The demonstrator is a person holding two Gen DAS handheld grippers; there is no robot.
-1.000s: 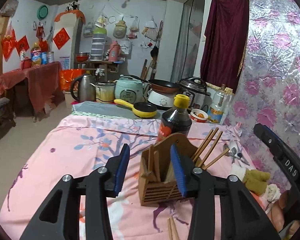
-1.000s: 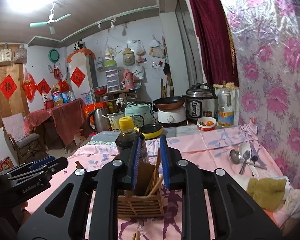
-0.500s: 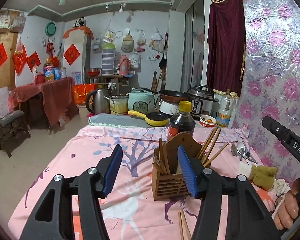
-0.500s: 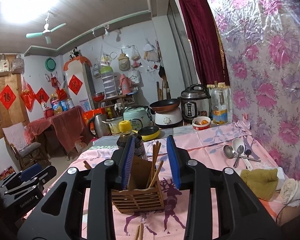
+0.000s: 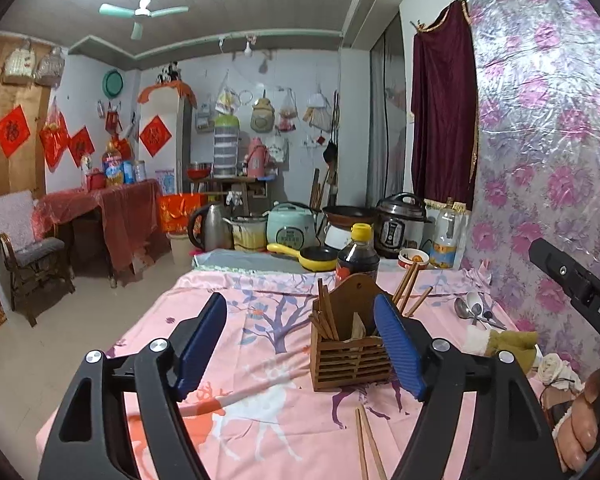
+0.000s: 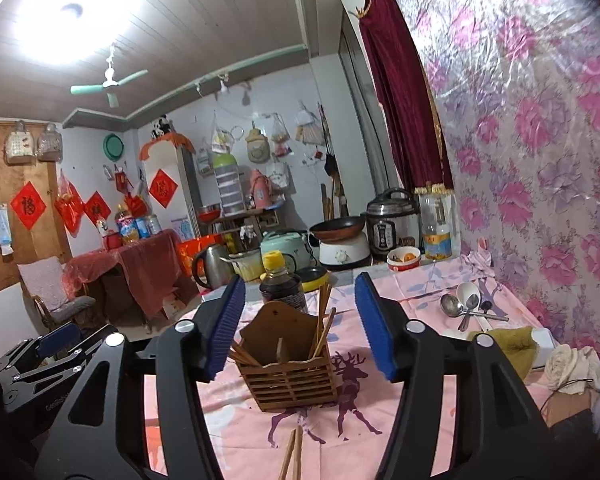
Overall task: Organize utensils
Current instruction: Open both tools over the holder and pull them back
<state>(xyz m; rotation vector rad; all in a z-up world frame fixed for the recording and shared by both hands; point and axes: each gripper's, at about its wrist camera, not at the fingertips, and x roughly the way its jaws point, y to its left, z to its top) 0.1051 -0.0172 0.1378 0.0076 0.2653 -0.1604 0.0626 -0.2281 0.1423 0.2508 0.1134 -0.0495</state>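
Pink tablecloth (image 6: 420, 292), both grippers' fingers (image 5: 204, 340) spread, raised.

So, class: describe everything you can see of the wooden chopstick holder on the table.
The wooden chopstick holder is a brown slatted box with a taller arched back panel and a divider making two compartments. It stands upright on the pink tablecloth, chopsticks leaning inside both. A dark sauce bottle stands behind it. Neither gripper touches it.

Both grippers look the same: matte black plastic frames with triangular cutouts and silver screw heads at the joints. The left gripper (image 5: 300, 348) and right gripper (image 6: 300, 326) have ribbed blue pads on the fingers (image 5: 398, 346). White "DAS" lettering on one body, bare skin on the right hand (image 5: 580, 428).
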